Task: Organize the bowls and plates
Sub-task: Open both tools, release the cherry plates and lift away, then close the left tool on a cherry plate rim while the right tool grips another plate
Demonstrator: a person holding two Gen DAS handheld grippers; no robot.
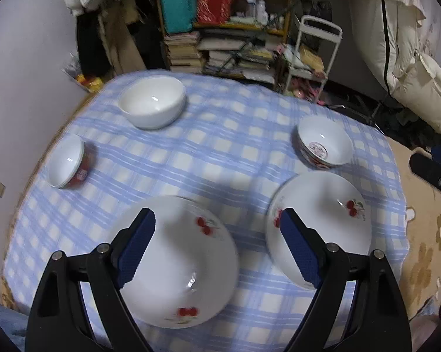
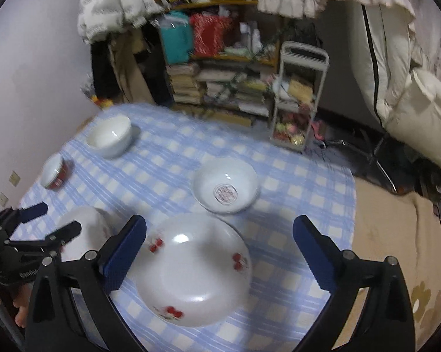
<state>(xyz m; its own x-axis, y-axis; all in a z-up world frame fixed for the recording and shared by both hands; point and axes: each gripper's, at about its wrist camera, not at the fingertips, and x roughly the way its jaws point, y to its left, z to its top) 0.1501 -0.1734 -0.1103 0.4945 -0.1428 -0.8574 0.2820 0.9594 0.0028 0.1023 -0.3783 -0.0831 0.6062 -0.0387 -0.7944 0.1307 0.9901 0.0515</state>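
Left wrist view: the left gripper (image 1: 217,234) hovers with jaws spread wide and empty above a cherry plate (image 1: 173,264) on a blue checked tablecloth (image 1: 191,158). Taking that plate as the landmark, a second cherry plate (image 1: 323,214) lies just to its right with a strip of cloth between, a patterned bowl (image 1: 324,143) sits beyond that second plate, a plain white bowl (image 1: 153,102) stands well beyond the landmark toward the far edge, and a small red-banded bowl (image 1: 68,165) sits off to its far left. Right wrist view: the right gripper (image 2: 220,243) likewise hangs agape, holding nothing, over the second plate, with the patterned bowl just past it and the left tool's fingers over the landmark plate at the frame's left. No dish is stacked yet, so the sorting appears to be at its start. The risks lie in the grasp: glazed rims are slick, and a pinch on one edge of a shallow plate could let it tilt and slip. Both tools working adjacent plates could collide. Dragging a plate may rumple the cloth and shift the bowls, and the second plate lies nearest the cloth's right edge.
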